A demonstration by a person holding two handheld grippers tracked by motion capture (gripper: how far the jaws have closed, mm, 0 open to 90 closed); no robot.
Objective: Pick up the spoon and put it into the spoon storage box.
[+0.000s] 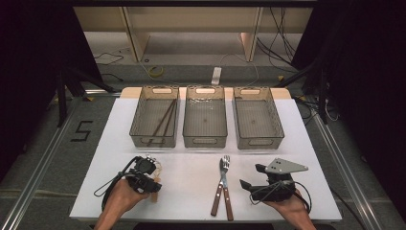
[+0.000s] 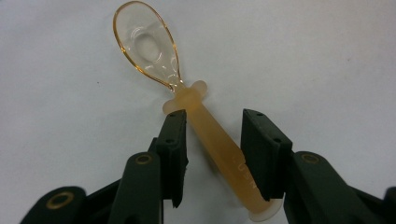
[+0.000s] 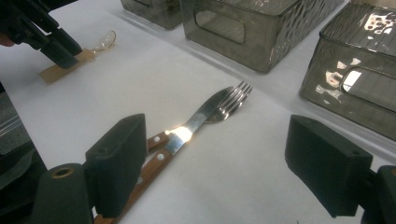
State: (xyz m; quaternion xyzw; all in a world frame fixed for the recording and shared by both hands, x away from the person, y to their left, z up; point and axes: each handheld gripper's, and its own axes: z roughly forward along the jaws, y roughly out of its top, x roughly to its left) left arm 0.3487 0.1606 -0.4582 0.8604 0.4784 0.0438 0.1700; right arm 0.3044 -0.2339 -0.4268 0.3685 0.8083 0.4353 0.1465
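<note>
The left gripper (image 2: 212, 140) straddles the frosted handle of a clear amber plastic spoon (image 2: 205, 130) lying near-left on the white table (image 1: 191, 177), jaws narrowed, one pad touching; the right gripper (image 3: 229, 163) gapes wide, empty

Both grippers are black. The left gripper (image 2: 212, 135) has blocky jaws with small dark screws and brass-ringed pivot holes behind them, and a black cable looping from its rear. The right gripper (image 3: 233, 163) carries a grey three-cornered plate on top. Both forearms are bare.
</note>
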